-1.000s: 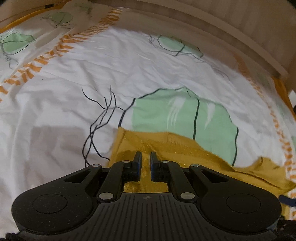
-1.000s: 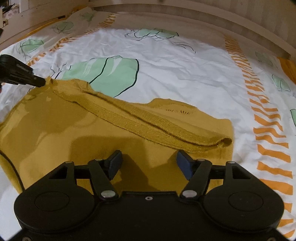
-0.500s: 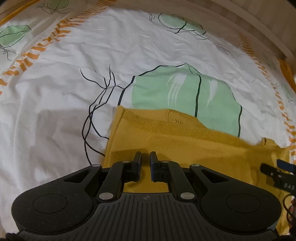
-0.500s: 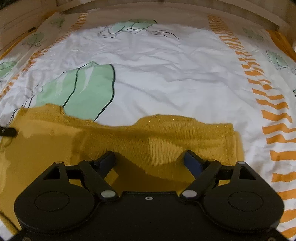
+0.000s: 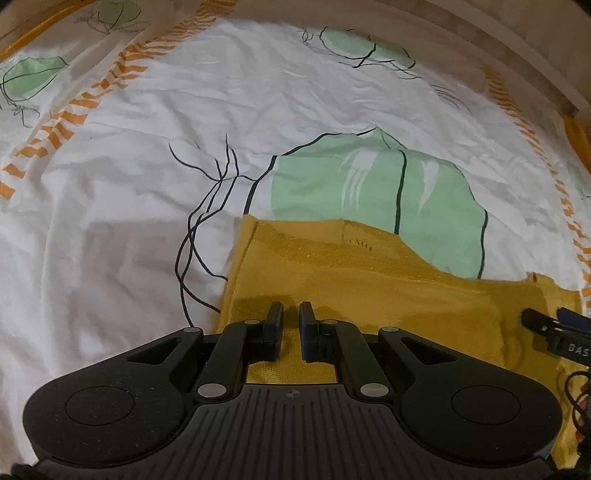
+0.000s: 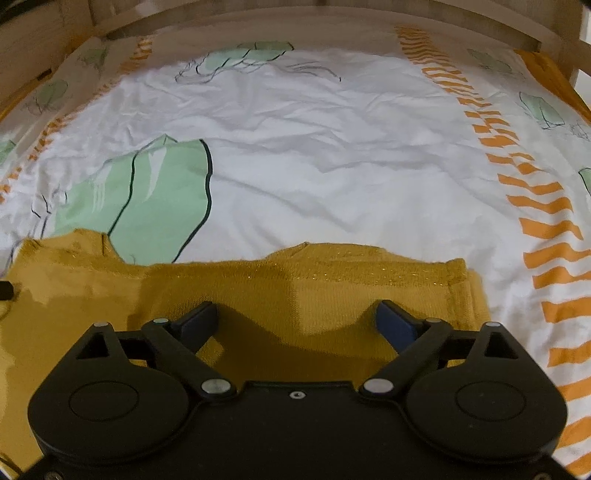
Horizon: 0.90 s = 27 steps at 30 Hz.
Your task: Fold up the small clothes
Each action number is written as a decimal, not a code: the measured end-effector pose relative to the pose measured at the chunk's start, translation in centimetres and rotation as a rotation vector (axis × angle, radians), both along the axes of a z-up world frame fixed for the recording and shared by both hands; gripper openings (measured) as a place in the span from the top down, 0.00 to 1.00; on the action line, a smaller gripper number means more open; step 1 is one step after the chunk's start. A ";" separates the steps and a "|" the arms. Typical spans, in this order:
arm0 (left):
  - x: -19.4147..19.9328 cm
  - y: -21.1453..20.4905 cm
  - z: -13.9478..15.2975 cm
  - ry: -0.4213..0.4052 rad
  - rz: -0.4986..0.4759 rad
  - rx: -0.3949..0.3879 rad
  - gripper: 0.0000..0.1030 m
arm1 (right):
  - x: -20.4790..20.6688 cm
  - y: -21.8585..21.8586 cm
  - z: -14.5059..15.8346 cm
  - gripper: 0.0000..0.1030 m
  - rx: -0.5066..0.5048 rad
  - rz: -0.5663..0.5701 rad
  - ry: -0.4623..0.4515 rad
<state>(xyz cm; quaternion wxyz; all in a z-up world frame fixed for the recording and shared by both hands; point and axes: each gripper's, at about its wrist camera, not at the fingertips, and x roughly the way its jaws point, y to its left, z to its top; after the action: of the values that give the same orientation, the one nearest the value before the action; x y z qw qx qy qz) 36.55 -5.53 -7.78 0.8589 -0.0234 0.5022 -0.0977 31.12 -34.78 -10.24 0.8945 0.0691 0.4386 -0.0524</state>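
A mustard knit garment point(image 5: 369, 280) lies flat on the bed, folded into a wide band with its far edge straight. My left gripper point(image 5: 291, 314) is at the garment's left end, jaws nearly together and pinching the cloth, though the pinch point itself is hard to make out. My right gripper point(image 6: 295, 314) hovers over the right end of the garment point(image 6: 332, 280), jaws wide and still opening, with cloth beneath them but nothing pressed between the pads. In the left wrist view the right gripper point(image 5: 550, 321) shows at the right edge.
A white bed sheet point(image 6: 314, 166) with green leaf prints and orange stripe bands covers the bed. A wooden bed frame point(image 6: 258, 22) runs along the far side. A dark cable point(image 5: 576, 387) hangs near the right gripper.
The raised, rolled edge of the garment has come down and now lies flat. The right gripper has slid along the cloth and its jaws have spread wider. The left gripper stays put.
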 end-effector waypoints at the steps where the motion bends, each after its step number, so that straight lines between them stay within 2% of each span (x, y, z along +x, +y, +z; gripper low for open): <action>1: -0.1 0.0 0.2 -0.007 -0.001 0.002 0.91 | -0.3 -0.2 0.3 0.10 0.009 -0.009 -0.008; 10: -2.7 -1.2 3.4 -0.123 -0.026 0.045 0.91 | -6.8 -2.3 3.8 0.10 0.119 -0.081 -0.065; 12: -3.6 -1.7 4.0 -0.135 -0.037 0.064 0.86 | -8.3 -2.8 4.1 0.10 0.139 -0.098 -0.053; 13: -4.2 -2.0 4.2 -0.136 -0.049 0.075 0.76 | -9.2 -3.1 4.3 0.10 0.149 -0.110 -0.045; 18: -7.4 -3.1 4.4 -0.134 -0.128 0.138 0.74 | -12.5 -4.0 4.5 0.10 0.182 -0.151 -0.012; 21: -9.0 -3.4 3.7 -0.105 -0.169 0.119 0.74 | -14.0 -4.5 4.3 0.10 0.192 -0.163 -0.003; 27: -9.9 -4.0 1.1 0.048 -0.199 0.015 0.74 | -14.9 -6.0 2.9 0.10 0.204 -0.201 0.045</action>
<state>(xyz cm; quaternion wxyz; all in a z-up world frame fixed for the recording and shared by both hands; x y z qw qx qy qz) 26.62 -9.56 -6.70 0.8328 0.0307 0.5231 -0.1783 16.26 -40.77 -7.34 0.8629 0.2018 0.4527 -0.0983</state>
